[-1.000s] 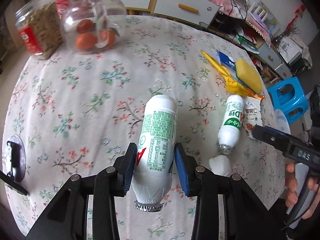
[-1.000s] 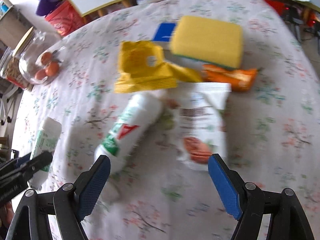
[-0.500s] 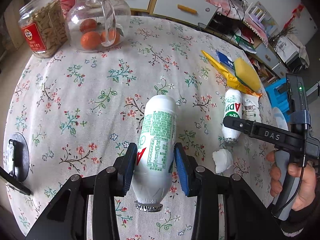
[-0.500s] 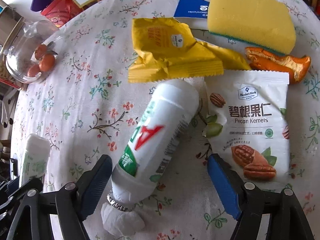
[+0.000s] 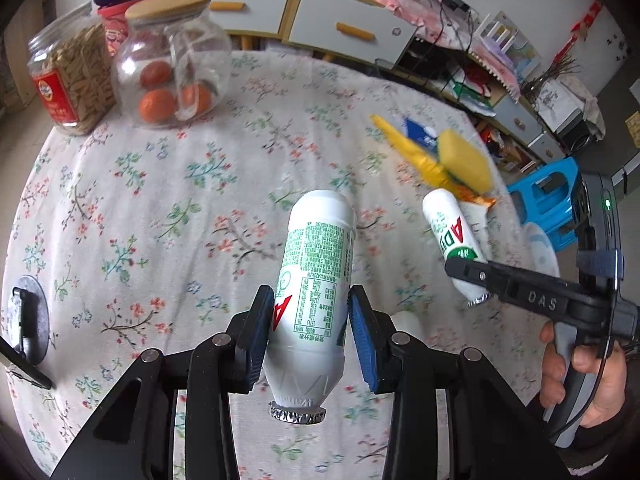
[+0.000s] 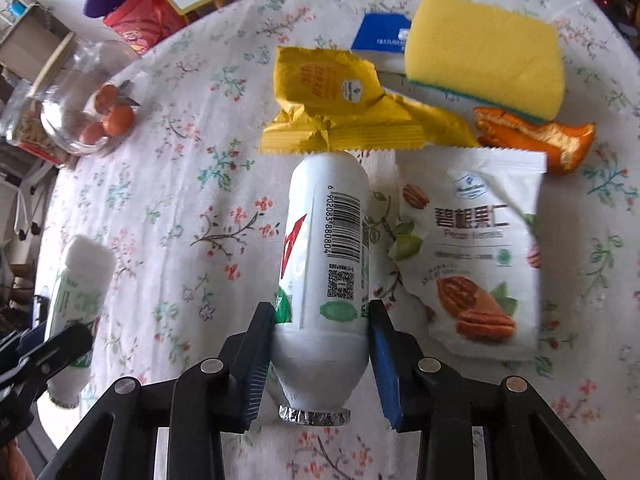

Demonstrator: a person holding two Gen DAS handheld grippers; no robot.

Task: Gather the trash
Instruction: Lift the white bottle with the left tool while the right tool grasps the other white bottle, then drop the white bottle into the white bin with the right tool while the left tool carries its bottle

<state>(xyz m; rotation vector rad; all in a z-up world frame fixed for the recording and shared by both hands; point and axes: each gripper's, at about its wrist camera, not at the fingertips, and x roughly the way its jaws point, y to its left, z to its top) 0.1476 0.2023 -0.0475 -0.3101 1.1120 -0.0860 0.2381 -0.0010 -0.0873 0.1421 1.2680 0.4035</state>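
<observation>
My left gripper [image 5: 311, 332] is shut on a white AD milk bottle [image 5: 316, 264] with green print, foil mouth toward the camera, held above the floral tablecloth. My right gripper [image 6: 322, 354] is shut on a second white AD bottle [image 6: 328, 248], barcode up, also lifted; it shows in the left wrist view [image 5: 452, 236]. On the table lie a yellow wrapper [image 6: 336, 108], a white pecan packet [image 6: 476, 248], an orange peel [image 6: 536, 136] and a crumpled white tissue [image 5: 406, 322].
A yellow sponge [image 6: 484, 52] rests on a blue card [image 6: 380, 34] at the far side. A glass jar of oranges [image 5: 172, 60] and a jar of seeds [image 5: 72, 76] stand at the far left. A blue stool [image 5: 548, 200] is beyond the table's right edge.
My right gripper has closed from wide open onto the second bottle and lifted it off the table. My left gripper keeps its bottle and has risen a little.
</observation>
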